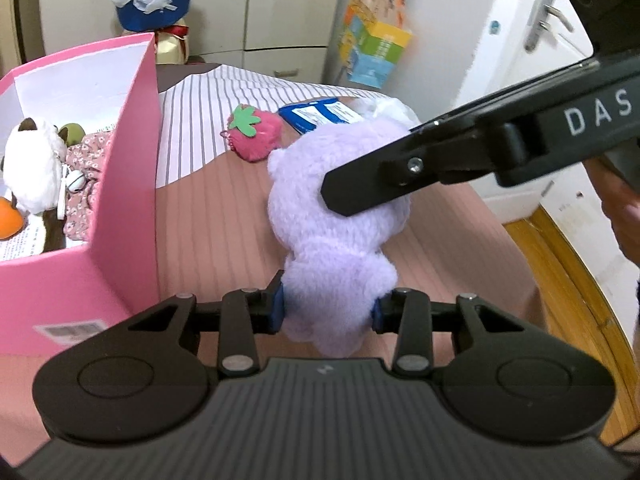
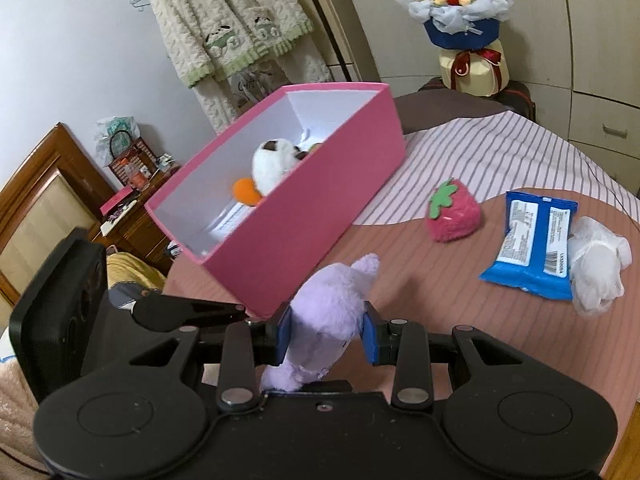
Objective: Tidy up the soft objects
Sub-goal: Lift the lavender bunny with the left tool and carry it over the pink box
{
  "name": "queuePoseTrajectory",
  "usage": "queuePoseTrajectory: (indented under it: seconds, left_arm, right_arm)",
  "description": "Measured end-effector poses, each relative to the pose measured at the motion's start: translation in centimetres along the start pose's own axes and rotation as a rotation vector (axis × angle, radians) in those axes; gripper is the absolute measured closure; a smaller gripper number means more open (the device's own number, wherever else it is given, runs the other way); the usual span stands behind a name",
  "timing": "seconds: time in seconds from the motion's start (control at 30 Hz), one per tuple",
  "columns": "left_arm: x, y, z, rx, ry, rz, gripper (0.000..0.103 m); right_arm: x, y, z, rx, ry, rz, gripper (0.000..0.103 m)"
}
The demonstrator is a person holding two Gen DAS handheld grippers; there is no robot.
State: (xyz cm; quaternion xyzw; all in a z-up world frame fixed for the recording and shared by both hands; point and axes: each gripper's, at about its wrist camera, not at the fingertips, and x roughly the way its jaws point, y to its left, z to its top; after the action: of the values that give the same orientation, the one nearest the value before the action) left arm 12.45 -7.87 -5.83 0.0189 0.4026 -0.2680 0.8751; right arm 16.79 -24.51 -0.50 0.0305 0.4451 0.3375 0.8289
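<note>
A fluffy purple plush (image 1: 340, 216) is held over the pink bedspread. My left gripper (image 1: 328, 308) is shut on its lower end. My right gripper (image 2: 327, 338) is shut on its other end (image 2: 328, 312); one of its fingers (image 1: 360, 184) crosses the plush in the left wrist view. The pink box (image 1: 120, 208) stands to the left and holds a white and brown plush (image 1: 32, 168), an orange toy and floral cloth. It also shows in the right wrist view (image 2: 304, 208). A strawberry plush (image 2: 452, 212) lies on the bed.
A blue wipes packet (image 2: 532, 240) and a white soft bundle (image 2: 600, 272) lie on the bed at the right. A bouquet (image 2: 460, 8) stands beyond the bed. A nightstand (image 2: 132, 208) is behind the box. The bed's edge and wood floor (image 1: 568, 280) are at the right.
</note>
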Motion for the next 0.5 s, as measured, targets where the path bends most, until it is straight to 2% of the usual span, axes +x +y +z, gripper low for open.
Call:
queuePoseTrajectory:
  seconds: [0.27,0.5]
  left_arm:
    - [-5.4,0.4,-0.9,0.116,0.008,-0.039,0.066]
    - [-10.5,2.3,-0.6,0.132,-0.018,-0.027,0.065]
  right_arm:
    - [-2.4,4.6,-0.6,-0.042,-0.003,0.045,0.062]
    - [-3.7,8.7,0.2,-0.073,-0.040,0.103,0.062]
